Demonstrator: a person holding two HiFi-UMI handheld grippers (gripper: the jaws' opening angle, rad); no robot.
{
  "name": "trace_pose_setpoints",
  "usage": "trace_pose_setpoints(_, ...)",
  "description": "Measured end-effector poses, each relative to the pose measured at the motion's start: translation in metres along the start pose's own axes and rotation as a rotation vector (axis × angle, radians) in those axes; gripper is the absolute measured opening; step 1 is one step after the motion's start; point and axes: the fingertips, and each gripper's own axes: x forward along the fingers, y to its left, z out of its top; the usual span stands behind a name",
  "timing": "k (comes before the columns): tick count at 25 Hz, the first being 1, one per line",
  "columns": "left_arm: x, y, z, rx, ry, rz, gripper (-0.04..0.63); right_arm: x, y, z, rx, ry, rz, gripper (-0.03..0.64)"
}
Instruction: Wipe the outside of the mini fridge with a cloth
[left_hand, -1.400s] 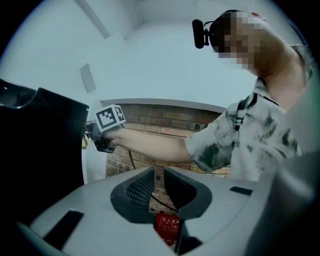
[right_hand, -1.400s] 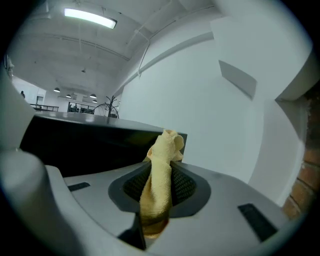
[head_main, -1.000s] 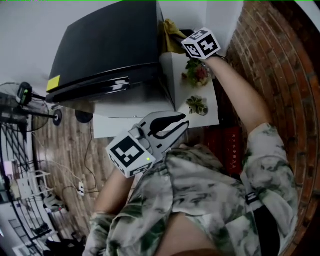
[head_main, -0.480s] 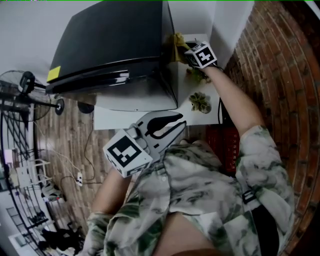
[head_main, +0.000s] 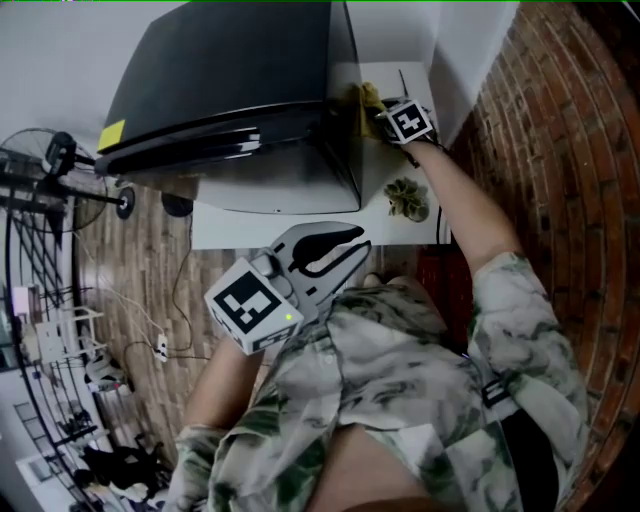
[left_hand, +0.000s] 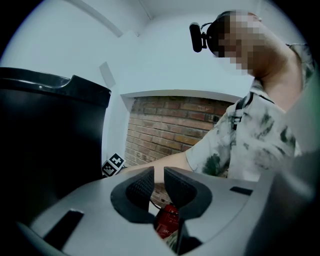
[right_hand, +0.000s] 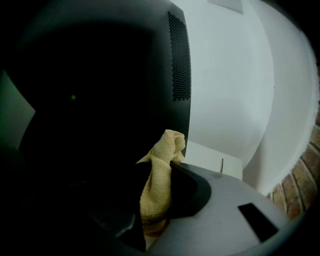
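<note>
Our left gripper (head_main: 360, 243) hangs by our chest, jaws nearly together, empty. Right of the fridge (head_main: 230, 90), the right gripper (right_hand: 159, 167) pinches the cloth (right_hand: 169, 144) (its dark left jaw barely shows; head view hides both).

1. A white table (head_main: 250, 232) carries the black mini fridge (head_main: 230, 90), which covers most of its top.
2. A small potted plant (head_main: 407, 198) stands on the table's bare strip, just beside the fridge.
3. The wood-plank floor (head_main: 150, 290) bears a standing fan (head_main: 62, 158) and a white power strip (head_main: 160, 349).
</note>
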Motion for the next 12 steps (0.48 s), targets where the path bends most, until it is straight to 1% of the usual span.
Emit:
trace_pose_setpoints(2,-0.001,0.001,-0.001,-0.006,0.000,0.005,0.055,-0.003,-0.004,-0.005,0.020,0.010,-0.006,0.095)
trace_pose_setpoints(4,-0.001,0.001,-0.001,-0.012,0.001,0.008,0.055,-0.014,-0.009,-0.001,0.035,-0.010,-0.016,0.095)
trace_pose_setpoints(6,0.000,0.001,-0.002,-0.019,0.002,0.007,0.055,-0.034,-0.013,0.020,0.028,-0.082,-0.026,0.095)
trace_pose_setpoints(8,0.001,0.002,-0.003,-0.022,-0.002,0.000,0.055,-0.057,-0.011,0.043,0.021,-0.156,-0.016,0.095)
trace_pose_setpoints(12,0.005,0.003,-0.005,-0.027,-0.009,-0.027,0.055,-0.109,-0.007,0.078,0.017,-0.245,-0.004,0.095)
